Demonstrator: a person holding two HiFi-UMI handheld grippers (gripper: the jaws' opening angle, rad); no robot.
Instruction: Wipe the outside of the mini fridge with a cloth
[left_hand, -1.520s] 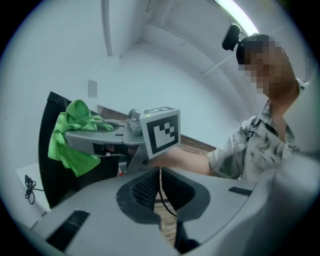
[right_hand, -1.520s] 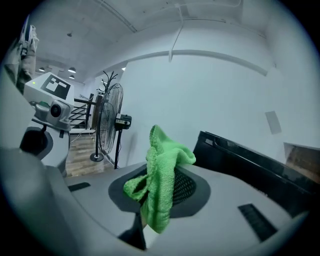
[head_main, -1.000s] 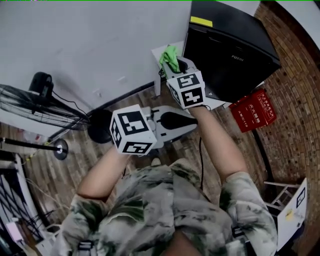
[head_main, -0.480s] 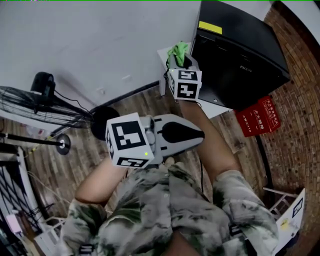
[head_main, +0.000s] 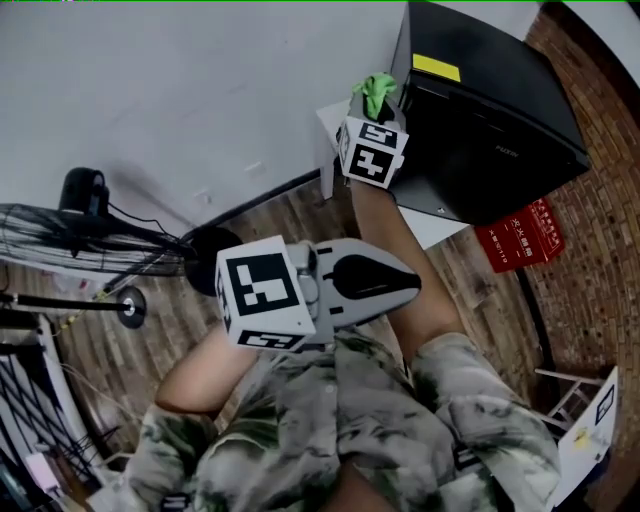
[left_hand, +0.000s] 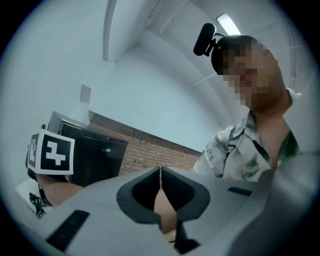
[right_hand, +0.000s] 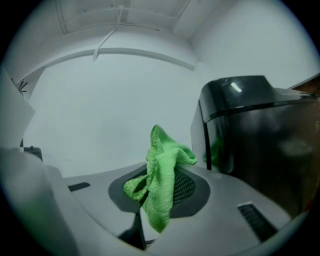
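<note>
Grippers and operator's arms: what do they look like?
The left gripper and right gripper are light-grey moulded shells with dark-lined jaws, each carrying a white cube with black square markers. The person wears a short-sleeved, mottled grey-green shirt.

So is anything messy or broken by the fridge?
Nothing stands out. The green cloth is just bunched up in the right gripper, close beside the black mini fridge. No spill or dent shows on it.

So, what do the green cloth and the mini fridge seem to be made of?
Green cloth: soft woven or knitted textile, perhaps microfibre; a fine ribbed texture shows and it folds limply.
Mini fridge: smooth glossy black shell, maybe painted metal or plastic; it mirrors a bright light and the cloth's green.
</note>
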